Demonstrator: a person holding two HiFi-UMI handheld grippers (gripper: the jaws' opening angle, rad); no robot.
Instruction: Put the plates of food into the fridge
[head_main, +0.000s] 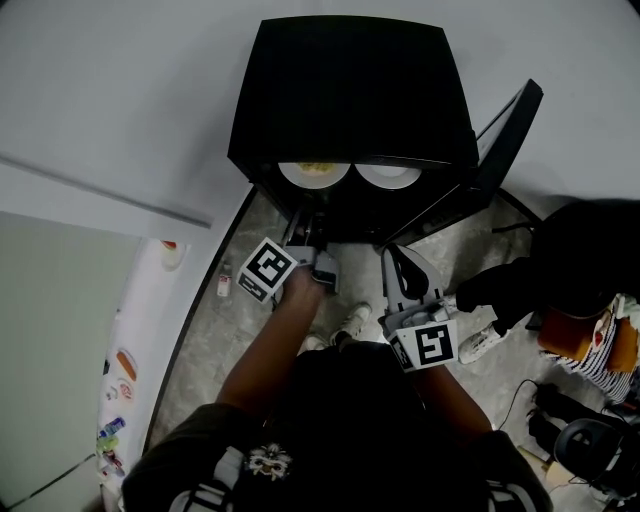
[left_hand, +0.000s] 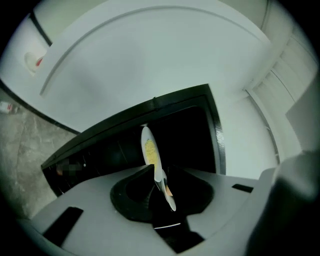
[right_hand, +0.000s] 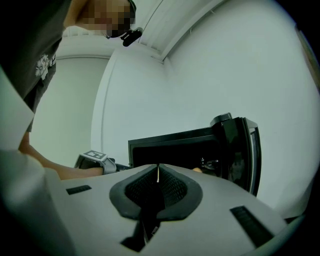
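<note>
Looks like release time: got the left gripper (left_hand: 159, 175) spread, with the rim of the yellow-food plate (left_hand: 149, 146) between the jaws but not pinched, and that plate parked just inside the fridge (head_main: 350, 90) on the left, beside a second plate (head_main: 389, 175). Best to back straight out, level, without clipping the rim or dragging it along. Got the right gripper (right_hand: 158, 175) pressed together, empty, near the open door (head_main: 505, 140). Probably just closing up after that.
</note>
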